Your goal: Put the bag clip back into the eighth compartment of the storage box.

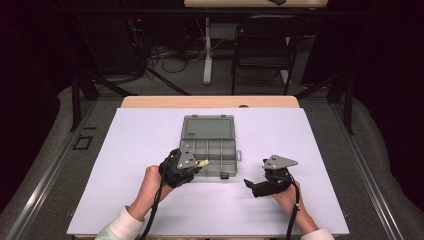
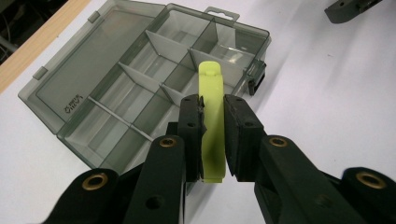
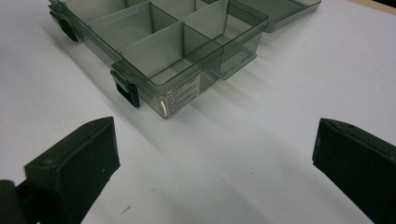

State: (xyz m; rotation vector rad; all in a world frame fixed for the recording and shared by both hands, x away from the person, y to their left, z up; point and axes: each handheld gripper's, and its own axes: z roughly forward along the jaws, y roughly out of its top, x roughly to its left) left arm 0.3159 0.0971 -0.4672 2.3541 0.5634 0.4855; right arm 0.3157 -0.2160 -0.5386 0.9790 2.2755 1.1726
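The left hand-held gripper [image 2: 212, 135] is clamped on a yellow-green plastic clip [image 2: 212, 116], whose long axis runs straight out along the jaws toward the open compartment box [image 2: 140, 88]. In the high view that clip [image 1: 203, 163] hangs over the box's near-left corner [image 1: 190, 150], so the left hand is clearly the nearer one. The right hand-held gripper [image 1: 252, 186] (jaws spread wide, holding nothing) waits on the bench [image 1: 325, 150], apart from the box's right side.

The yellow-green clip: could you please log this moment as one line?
left gripper: shut on yellow-green plastic clip | over open grey compartment box | right gripper: open, idle
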